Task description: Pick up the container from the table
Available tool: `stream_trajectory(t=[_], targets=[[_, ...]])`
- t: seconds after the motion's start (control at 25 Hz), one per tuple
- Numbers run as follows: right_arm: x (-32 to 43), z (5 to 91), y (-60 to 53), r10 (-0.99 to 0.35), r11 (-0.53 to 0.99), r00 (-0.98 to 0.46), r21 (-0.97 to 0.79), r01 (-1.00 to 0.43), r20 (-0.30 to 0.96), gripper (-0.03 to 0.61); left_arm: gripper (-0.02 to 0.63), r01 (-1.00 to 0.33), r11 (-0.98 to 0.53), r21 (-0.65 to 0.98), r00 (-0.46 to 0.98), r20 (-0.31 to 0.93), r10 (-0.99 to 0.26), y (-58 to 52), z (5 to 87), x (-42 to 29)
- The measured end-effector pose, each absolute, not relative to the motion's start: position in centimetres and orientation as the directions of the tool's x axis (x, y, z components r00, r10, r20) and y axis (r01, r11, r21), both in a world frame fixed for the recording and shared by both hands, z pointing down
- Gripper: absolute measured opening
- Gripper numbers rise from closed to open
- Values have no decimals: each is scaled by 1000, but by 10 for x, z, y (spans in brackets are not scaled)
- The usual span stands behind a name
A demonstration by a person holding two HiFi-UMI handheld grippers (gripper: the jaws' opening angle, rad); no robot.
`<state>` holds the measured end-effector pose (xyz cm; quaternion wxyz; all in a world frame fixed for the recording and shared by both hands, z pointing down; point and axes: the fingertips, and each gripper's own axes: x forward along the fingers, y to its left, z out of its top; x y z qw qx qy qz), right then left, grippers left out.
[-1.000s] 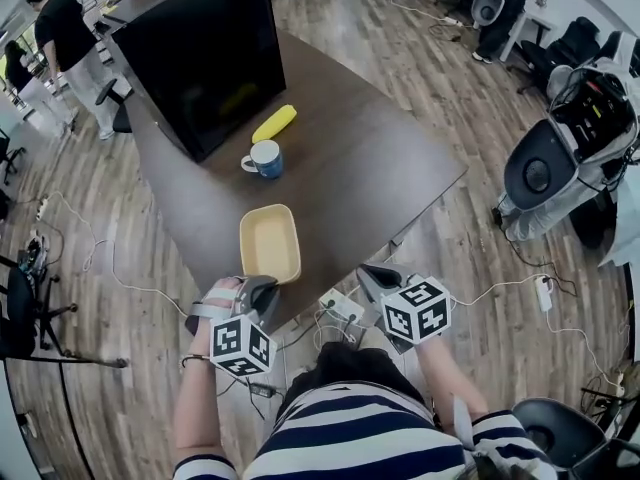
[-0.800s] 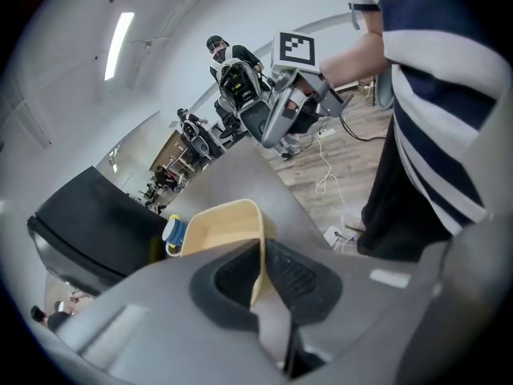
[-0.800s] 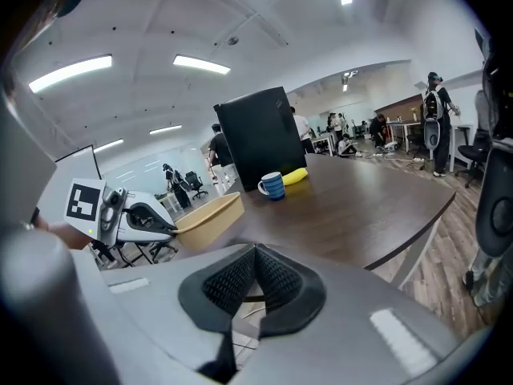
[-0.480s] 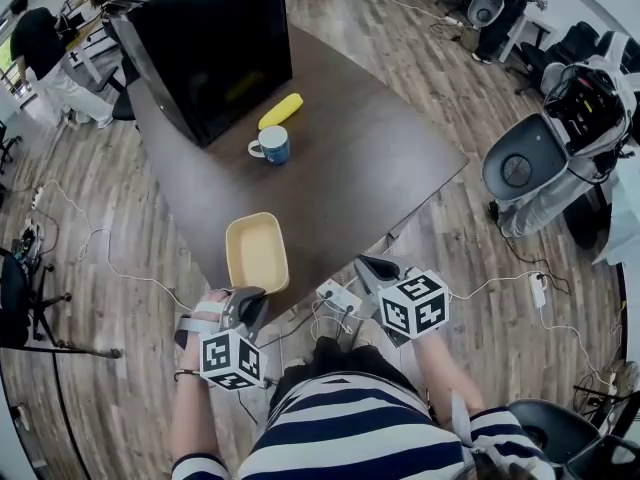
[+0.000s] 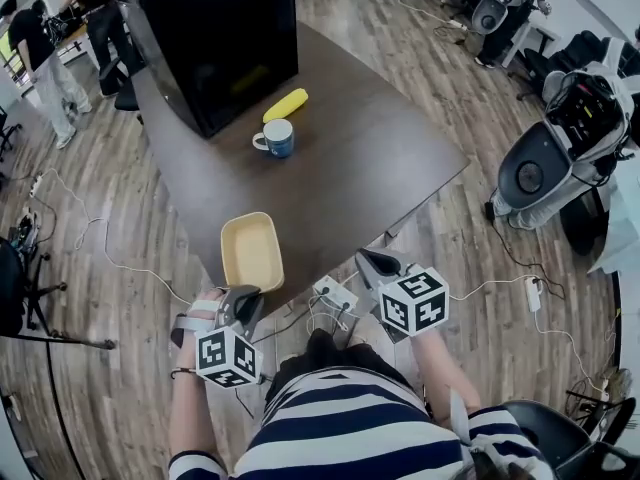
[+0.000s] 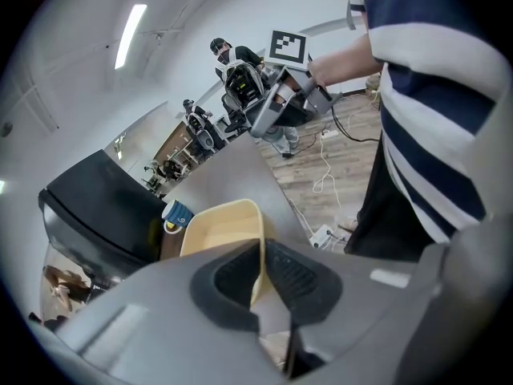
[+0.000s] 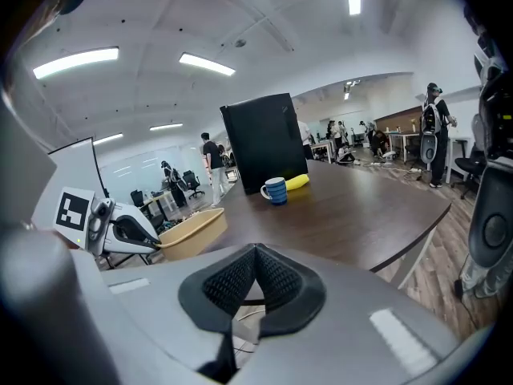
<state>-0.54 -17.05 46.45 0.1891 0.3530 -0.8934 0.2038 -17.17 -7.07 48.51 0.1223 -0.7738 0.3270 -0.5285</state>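
Left gripper: I have its jaws clenched on the near rim of the container.
Right gripper: jaws pressed together, nothing between them.
Container: pale yellow, at the near edge of the table.
Beyond: blue mug, yellow object, black screen.

We're in an open-plan office with a lab feel: wood floor, a long dark table, office chairs by the wall, strip lights overhead, cables trailing everywhere (a power strip too), people standing about.
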Motion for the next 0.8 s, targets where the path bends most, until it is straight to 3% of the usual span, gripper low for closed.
stream_trajectory(t=[0.8], targets=[[-6, 467, -182, -556, 666, -686, -244, -705, 469, -3, 0, -395, -756, -523, 231, 739, -632, -83, 494, -164]])
